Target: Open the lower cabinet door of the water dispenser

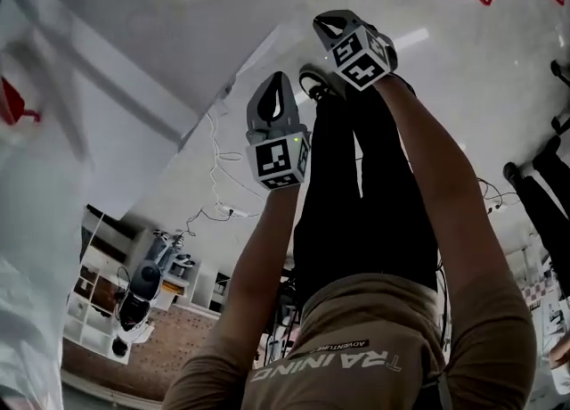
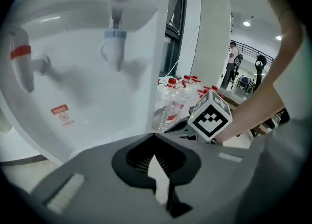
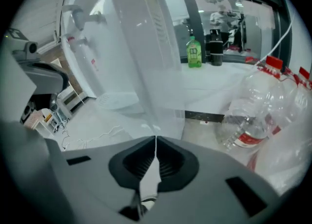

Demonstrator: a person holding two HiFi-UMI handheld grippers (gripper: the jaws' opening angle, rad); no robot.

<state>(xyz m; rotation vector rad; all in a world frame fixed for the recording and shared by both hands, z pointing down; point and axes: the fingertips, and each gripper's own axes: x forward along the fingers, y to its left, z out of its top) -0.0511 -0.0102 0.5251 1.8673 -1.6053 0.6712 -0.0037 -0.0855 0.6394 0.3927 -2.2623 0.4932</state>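
One water dispenser (image 2: 83,99), two taps (image 2: 114,47) (image 2: 22,67), two hand-held grippers (image 2: 154,137) (image 3: 155,139) — both closed

"TRAINING" and "ADVENTURE" on the shirt (image 1: 356,319)

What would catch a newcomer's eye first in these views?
The white water dispenser fills the left gripper view, with its blue tap at top centre and its red tap at far left. Clear red-capped water bottles crowd the right of the right gripper view. The left gripper and right gripper are both shut and empty.
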